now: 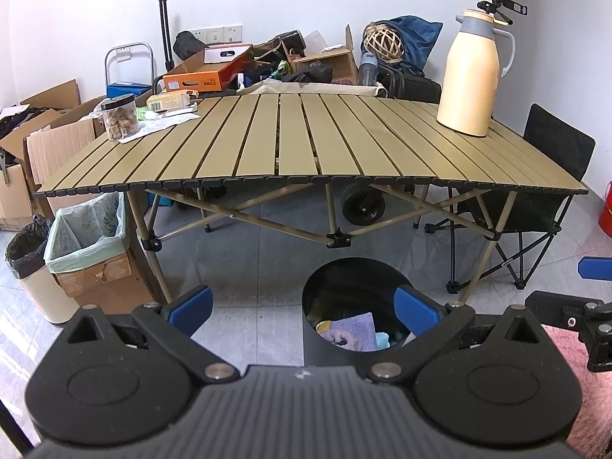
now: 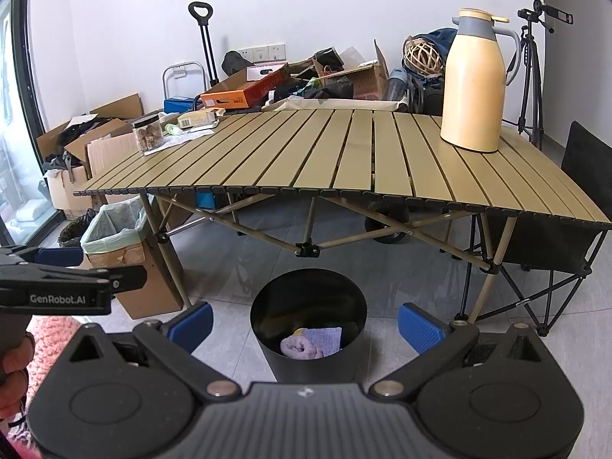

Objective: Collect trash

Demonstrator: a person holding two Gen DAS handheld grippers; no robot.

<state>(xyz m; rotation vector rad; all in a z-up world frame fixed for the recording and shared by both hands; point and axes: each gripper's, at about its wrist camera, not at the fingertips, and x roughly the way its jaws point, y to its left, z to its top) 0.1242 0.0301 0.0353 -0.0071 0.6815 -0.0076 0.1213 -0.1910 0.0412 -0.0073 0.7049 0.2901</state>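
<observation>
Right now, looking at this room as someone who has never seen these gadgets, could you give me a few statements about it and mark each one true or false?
1. Both grippers, the left gripper and the right gripper, are open and hold nothing. True.
2. The black bin on the floor is empty. False: purple and blue cloths lie inside it.
3. The cream thermos jug stands upright on the slatted table. True.
4. The clear jar lies tipped over on the floor. False: it stands upright on the table's far left corner.
5. A cardboard box lined with a green bag sits beside the table's left leg. True.
</observation>
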